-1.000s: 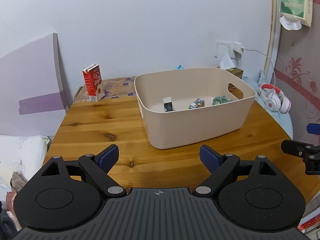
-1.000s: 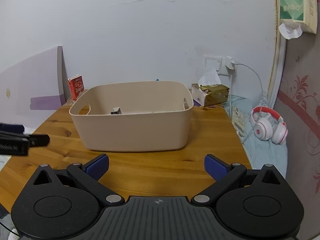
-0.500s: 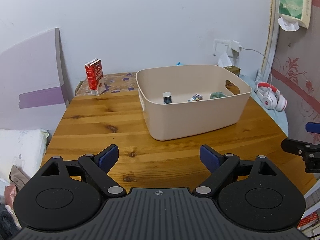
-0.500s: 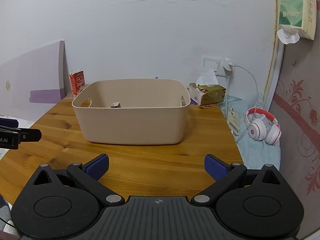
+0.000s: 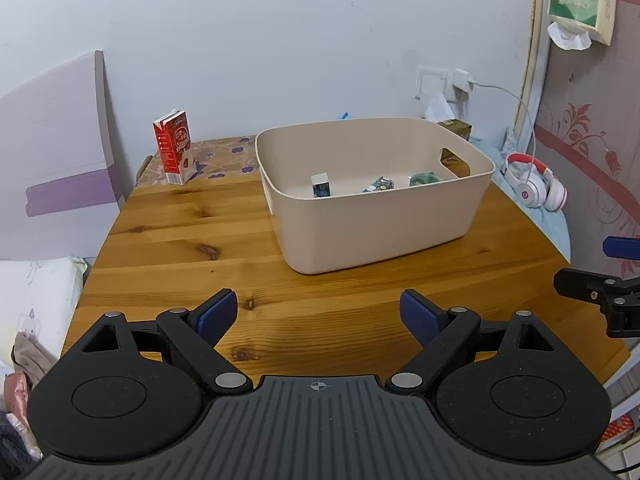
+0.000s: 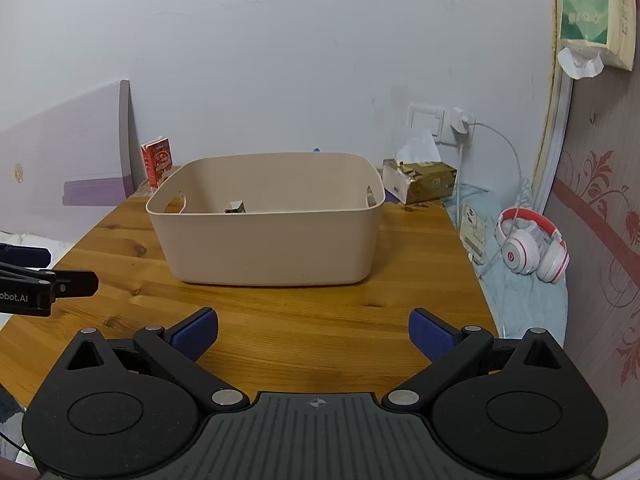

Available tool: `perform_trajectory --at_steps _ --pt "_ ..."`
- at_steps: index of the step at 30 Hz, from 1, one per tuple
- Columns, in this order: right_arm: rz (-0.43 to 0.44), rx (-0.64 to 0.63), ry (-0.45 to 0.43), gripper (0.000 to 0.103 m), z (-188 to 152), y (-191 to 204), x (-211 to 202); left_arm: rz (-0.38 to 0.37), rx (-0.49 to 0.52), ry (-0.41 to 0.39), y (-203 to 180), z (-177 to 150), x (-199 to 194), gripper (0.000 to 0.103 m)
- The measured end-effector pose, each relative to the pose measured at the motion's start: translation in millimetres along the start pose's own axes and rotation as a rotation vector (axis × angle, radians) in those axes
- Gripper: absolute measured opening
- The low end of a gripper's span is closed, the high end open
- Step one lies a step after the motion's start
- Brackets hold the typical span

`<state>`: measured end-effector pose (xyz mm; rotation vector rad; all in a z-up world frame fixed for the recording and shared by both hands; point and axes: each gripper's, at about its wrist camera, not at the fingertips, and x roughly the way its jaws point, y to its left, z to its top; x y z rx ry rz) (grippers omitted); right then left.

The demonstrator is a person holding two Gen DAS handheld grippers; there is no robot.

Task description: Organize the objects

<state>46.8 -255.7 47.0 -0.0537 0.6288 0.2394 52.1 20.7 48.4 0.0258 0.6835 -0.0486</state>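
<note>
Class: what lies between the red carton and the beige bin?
Bare wooden table only, between the red carton and the beige bin, in the left wrist view.

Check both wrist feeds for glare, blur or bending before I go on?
Left wrist: sharp, evenly lit, no glare; the table edges bow from the fisheye. Right wrist: sharp too, with a soft shadow under the bin and dark corners.

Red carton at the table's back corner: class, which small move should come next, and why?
Probably ease the left gripper forward toward the red carton. It stands upright outside the beige bin, which already holds small items, and both grippers are open and empty, the left one nearer that corner.
</note>
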Motion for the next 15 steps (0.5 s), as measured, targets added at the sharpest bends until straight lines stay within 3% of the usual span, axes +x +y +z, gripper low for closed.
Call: perform_trajectory --at_steps 15 --pt "0.011 0.016 0.016 0.103 0.1 -5.6 9.4 0.006 0.005 0.014 -0.9 1.4 10.7 0.094"
